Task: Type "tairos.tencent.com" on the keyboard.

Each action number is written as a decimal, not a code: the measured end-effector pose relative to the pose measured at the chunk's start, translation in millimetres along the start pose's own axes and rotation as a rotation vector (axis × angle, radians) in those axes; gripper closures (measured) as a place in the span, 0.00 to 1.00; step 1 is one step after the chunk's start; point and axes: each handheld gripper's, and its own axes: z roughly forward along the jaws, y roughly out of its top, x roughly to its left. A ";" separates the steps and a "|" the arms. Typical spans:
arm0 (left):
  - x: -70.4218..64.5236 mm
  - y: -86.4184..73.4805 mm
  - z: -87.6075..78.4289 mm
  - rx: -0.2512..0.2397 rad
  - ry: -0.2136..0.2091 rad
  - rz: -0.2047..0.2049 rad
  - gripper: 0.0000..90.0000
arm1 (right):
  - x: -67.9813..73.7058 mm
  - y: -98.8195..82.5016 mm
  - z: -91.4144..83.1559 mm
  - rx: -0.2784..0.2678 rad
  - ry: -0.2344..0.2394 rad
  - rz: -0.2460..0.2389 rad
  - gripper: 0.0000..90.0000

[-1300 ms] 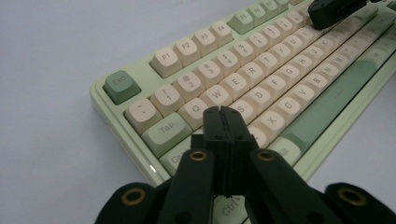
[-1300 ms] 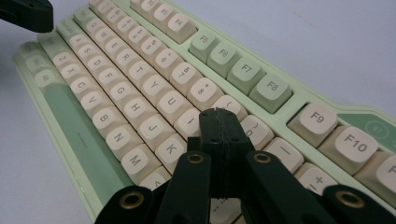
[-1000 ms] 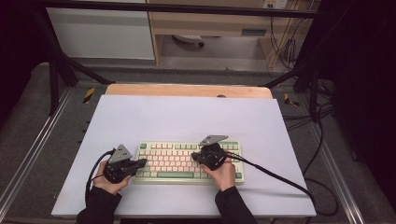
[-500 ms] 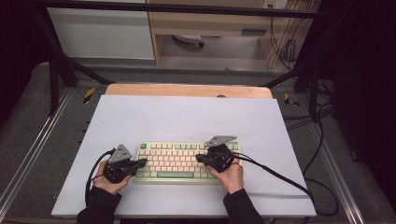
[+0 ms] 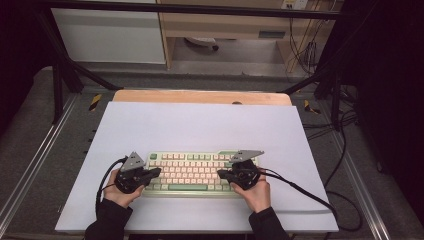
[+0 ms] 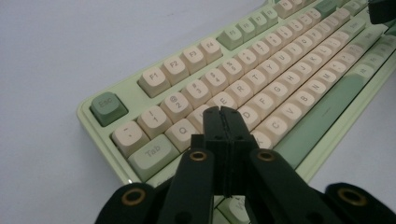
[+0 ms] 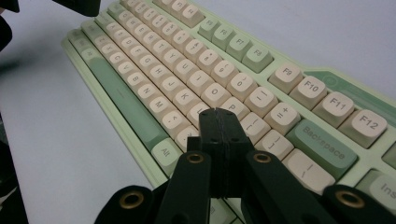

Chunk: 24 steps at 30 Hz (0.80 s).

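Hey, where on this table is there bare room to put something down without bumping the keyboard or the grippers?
The white mat is bare between the keyboard and the wooden strip at the far edge. It is bare beside each end too. The near strip is crowded: the shut left gripper and right gripper sit over the keys.

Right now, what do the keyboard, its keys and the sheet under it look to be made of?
Keyboard: pale green case, looks like moulded plastic with a smooth, faintly glossy rim. Keys: cream and green caps, matte plastic by their soft rounded edges and printed letters. Sheet: flat, dull white-lilac surface, maybe paper or laminate; I cannot tell which.
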 end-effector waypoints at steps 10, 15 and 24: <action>-6.7 7.1 13.6 0.031 -0.003 0.022 1.00 | -2.6 -10.7 -4.6 -0.002 0.004 0.011 1.00; -8.3 7.7 19.9 0.040 -0.005 0.026 1.00 | -4.0 -16.1 -7.0 -0.001 0.007 0.016 1.00; -7.1 4.4 25.5 0.053 -0.005 0.024 1.00 | -4.8 -20.6 -9.7 -0.009 0.007 0.023 1.00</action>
